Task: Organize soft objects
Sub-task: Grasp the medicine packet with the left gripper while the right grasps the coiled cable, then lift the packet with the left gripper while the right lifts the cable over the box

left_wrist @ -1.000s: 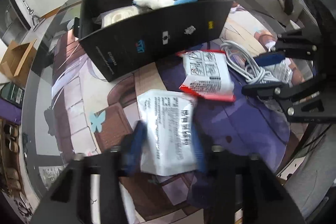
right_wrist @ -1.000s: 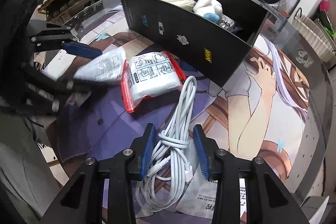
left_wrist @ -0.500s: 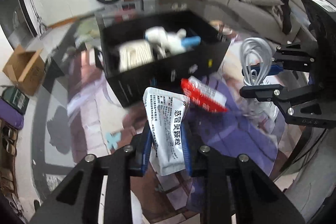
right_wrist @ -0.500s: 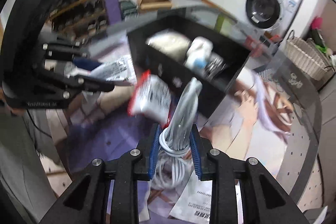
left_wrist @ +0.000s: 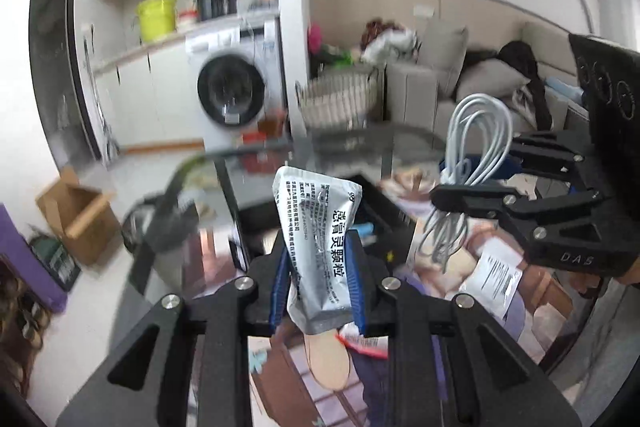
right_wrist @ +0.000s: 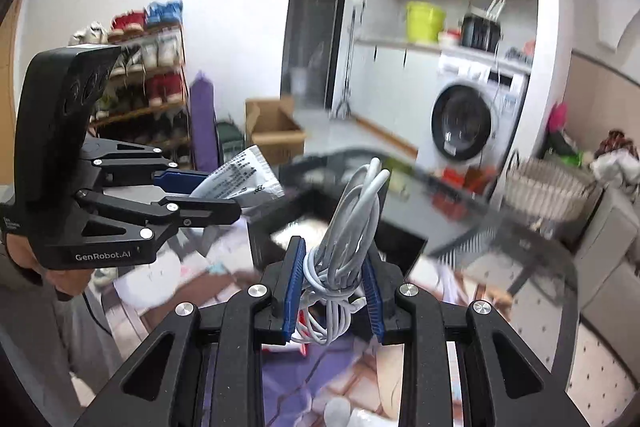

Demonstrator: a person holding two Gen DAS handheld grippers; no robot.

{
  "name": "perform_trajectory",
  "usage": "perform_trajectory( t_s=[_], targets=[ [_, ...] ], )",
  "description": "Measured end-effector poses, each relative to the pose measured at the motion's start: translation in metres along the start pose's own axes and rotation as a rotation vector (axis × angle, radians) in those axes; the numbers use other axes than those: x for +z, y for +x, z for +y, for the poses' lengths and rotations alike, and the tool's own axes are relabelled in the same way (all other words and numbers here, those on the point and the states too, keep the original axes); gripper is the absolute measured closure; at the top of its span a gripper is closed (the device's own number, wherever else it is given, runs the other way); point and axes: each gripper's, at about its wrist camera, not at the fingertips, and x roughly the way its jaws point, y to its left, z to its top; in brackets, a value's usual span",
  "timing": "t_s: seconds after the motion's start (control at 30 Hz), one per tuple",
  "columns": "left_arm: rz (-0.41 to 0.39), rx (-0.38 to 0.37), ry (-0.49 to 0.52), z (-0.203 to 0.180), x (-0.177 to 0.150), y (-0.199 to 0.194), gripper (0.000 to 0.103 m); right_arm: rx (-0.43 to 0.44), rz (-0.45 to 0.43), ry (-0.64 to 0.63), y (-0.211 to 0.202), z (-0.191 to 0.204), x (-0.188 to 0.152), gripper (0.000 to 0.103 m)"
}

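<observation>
My left gripper (left_wrist: 318,283) is shut on a silver-white sachet (left_wrist: 320,239) with printed text and holds it upright, high above the table. The sachet also shows in the right wrist view (right_wrist: 240,181). My right gripper (right_wrist: 332,291) is shut on a coiled white cable (right_wrist: 348,227), also lifted; the cable shows in the left wrist view (left_wrist: 472,163). The black storage box (left_wrist: 376,211) lies below and beyond both grippers, blurred; in the right wrist view the box (right_wrist: 340,231) sits just behind the cable.
A red-edged packet (left_wrist: 364,343) and a white leaflet (left_wrist: 492,279) lie on the printed mat. The glass table edge (right_wrist: 520,239) curves at right. A washing machine (left_wrist: 236,95), wicker basket (left_wrist: 340,99), cardboard box (left_wrist: 76,211) and sofa (left_wrist: 480,83) stand beyond.
Both grippers closed on their items and lifted them off the mat: the left with the sachet, the right with the cable. Both views have tilted up toward the room.
</observation>
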Motion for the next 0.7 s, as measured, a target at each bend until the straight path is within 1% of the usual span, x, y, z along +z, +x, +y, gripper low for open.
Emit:
perform_trajectory(
  t_s=[0.07,0.13,0.2,0.3,0.4,0.47,0.53,0.57,0.63,0.7],
  targets=[
    [-0.070,0.025,0.004,0.001,0.001,-0.013,0.079,-0.017,-0.051,-0.011,-0.009,0.006,0.001,0.075],
    [-0.141,0.027,0.001,0.003,0.003,-0.025,0.079,-0.023,-0.106,-0.016,-0.019,0.010,0.003,0.075],
    [-0.192,0.035,0.003,0.005,0.004,-0.035,0.079,-0.029,-0.162,-0.024,-0.029,0.016,0.005,0.075],
    [-0.223,0.043,0.003,0.009,0.001,-0.042,0.079,-0.061,-0.244,-0.069,-0.043,0.029,0.007,0.075],
    [-0.231,0.046,-0.001,0.015,0.001,-0.043,0.079,-0.076,-0.302,-0.095,-0.053,0.039,0.007,0.075],
    [-0.247,0.043,-0.014,0.018,0.001,-0.046,0.079,-0.089,-0.320,-0.108,-0.058,0.044,0.008,0.075],
    [-0.260,0.051,-0.017,0.016,0.000,-0.049,0.079,-0.086,-0.328,-0.093,-0.061,0.045,0.009,0.075],
    [-0.266,0.052,-0.016,0.017,0.000,-0.050,0.079,-0.088,-0.324,-0.088,-0.061,0.046,0.009,0.075],
    [-0.293,0.074,-0.012,0.014,-0.002,-0.054,0.079,-0.090,-0.322,-0.077,-0.061,0.044,0.009,0.075],
    [-0.303,0.073,0.006,0.013,-0.001,-0.055,0.079,-0.093,-0.317,-0.066,-0.061,0.041,0.009,0.075]
  ],
)
